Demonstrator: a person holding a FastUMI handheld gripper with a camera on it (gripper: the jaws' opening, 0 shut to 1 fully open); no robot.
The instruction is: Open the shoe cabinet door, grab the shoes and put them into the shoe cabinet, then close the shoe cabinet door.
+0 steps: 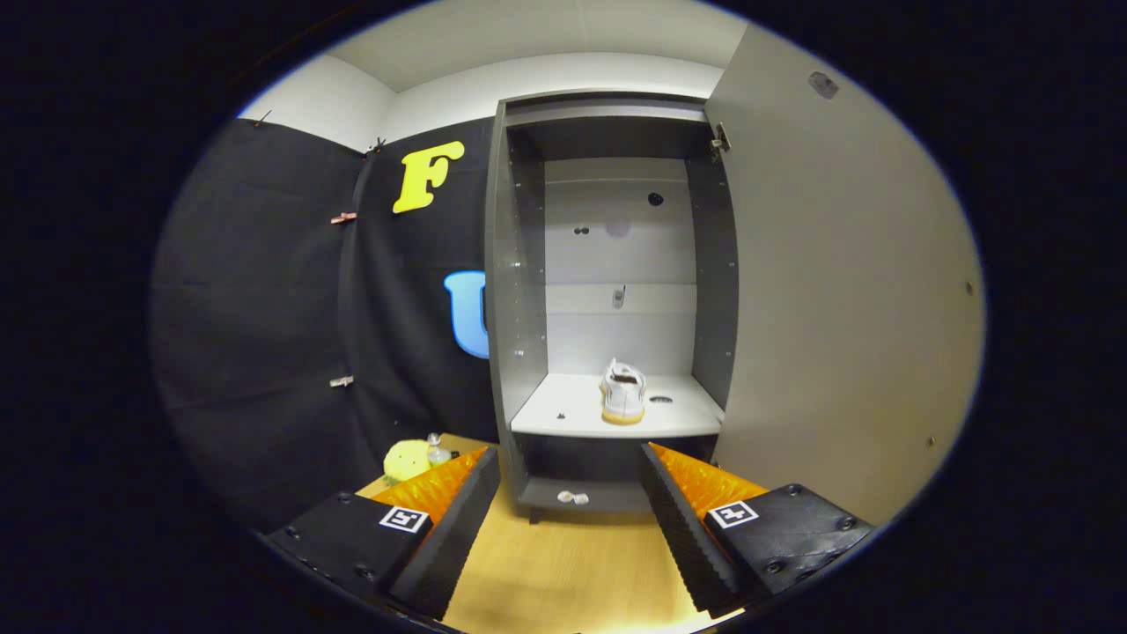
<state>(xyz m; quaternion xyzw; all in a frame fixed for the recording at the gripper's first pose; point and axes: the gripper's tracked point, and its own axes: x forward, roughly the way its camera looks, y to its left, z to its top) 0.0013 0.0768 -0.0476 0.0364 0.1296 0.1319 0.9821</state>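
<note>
The grey shoe cabinet [521, 291] stands straight ahead with its door [828, 299] swung wide open to the right. A white shoe with a tan sole [623, 393] rests on the cabinet's pale shelf [563, 412], heel towards me. My gripper [570, 475] is open, nothing between its fingers, and it hovers over the wooden floor short of the cabinet. The shoe lies beyond the fingertips, well apart from them.
A yellow soft toy [405, 460] and a small clear bottle [436, 451] sit on the floor left of the cabinet, just past my left finger. Two small pale objects [572, 497] lie on the cabinet's bottom ledge. Wooden floor [563, 572] stretches between me and the cabinet.
</note>
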